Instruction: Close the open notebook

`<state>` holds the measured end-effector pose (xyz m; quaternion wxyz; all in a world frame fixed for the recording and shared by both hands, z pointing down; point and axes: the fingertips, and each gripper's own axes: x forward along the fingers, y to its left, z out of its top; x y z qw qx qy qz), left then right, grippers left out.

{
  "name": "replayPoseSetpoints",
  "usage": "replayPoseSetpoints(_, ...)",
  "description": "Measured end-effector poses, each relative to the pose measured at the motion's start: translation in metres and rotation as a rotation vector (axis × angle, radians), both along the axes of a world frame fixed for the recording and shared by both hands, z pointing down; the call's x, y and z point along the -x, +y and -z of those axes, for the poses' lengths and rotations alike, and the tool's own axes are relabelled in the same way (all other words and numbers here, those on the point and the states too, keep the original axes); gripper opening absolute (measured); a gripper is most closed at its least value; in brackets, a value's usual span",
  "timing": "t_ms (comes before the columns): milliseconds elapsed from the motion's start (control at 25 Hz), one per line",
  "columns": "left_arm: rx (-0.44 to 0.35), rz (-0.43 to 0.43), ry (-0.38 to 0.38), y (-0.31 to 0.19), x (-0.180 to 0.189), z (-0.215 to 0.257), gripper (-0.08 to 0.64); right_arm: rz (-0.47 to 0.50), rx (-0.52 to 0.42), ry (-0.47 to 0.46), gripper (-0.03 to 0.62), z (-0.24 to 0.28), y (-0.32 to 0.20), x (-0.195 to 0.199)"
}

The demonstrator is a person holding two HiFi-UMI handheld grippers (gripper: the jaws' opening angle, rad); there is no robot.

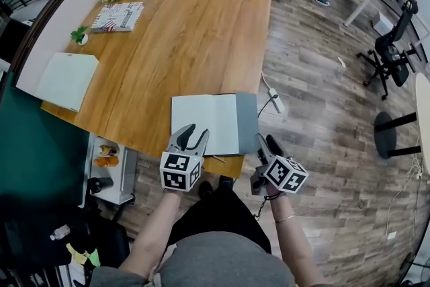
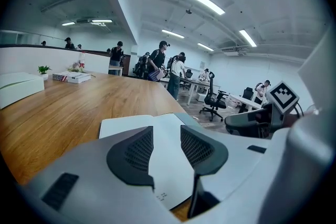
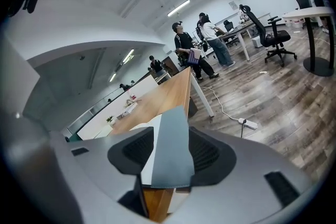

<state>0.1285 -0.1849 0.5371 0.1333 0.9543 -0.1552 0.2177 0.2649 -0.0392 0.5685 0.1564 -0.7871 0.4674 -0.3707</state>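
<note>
Task status: not yet done. The notebook (image 1: 205,123) lies open and flat, white pages up. The whole closing movement is left, and no cover or page is lifted.
Bench (image 1: 201,44): wooden top that carries the notebook at its near edge, close to the person.
White pad (image 1: 67,79): closed, well to the left of the notebook and a little further back.
Potted plant (image 1: 79,35): small, beyond the white pad, far left of the notebook.
Patterned book (image 1: 117,17): closed, well behind the notebook and to its left.
Left hand-held gripper (image 1: 197,131): over the notebook's near left corner, pointing across the left page. Jaws stand moderately apart with only the white page showing in the gap. It grips nothing, and whether it touches the paper cannot be told.
Grey cover (image 1: 246,123): the notebook's right-hand leaf, spread flat on the bench out to the notebook's right edge.
Right hand-held gripper (image 1: 267,142): at the notebook's near right corner, jaws wide. The grey cover's near edge shows in the gap between the pads, but they do not appear to press on it.
Likely next step: judged from this, closing on the grey cover and folding it leftward over the pages.
</note>
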Motion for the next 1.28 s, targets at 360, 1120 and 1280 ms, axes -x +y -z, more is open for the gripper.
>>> replayPoseSetpoints(360,0.019,0.006,-0.03,0.001,-0.009,-0.012,0.161,0.007,0.032,-0.095,0.218,-0.036,-0.003,-0.011)
replayPoseSetpoints(1120,0.044,0.058,-0.072,-0.012,-0.015,-0.027,0.161,0.117,-0.021,-0.302,0.216,-0.064,-0.021,-0.009)
replayPoseSetpoints(1280,0.047,0.068,-0.078,-0.011,-0.015,-0.029,0.16,0.139,-0.033,-0.326,0.19,-0.065,-0.022,-0.006)
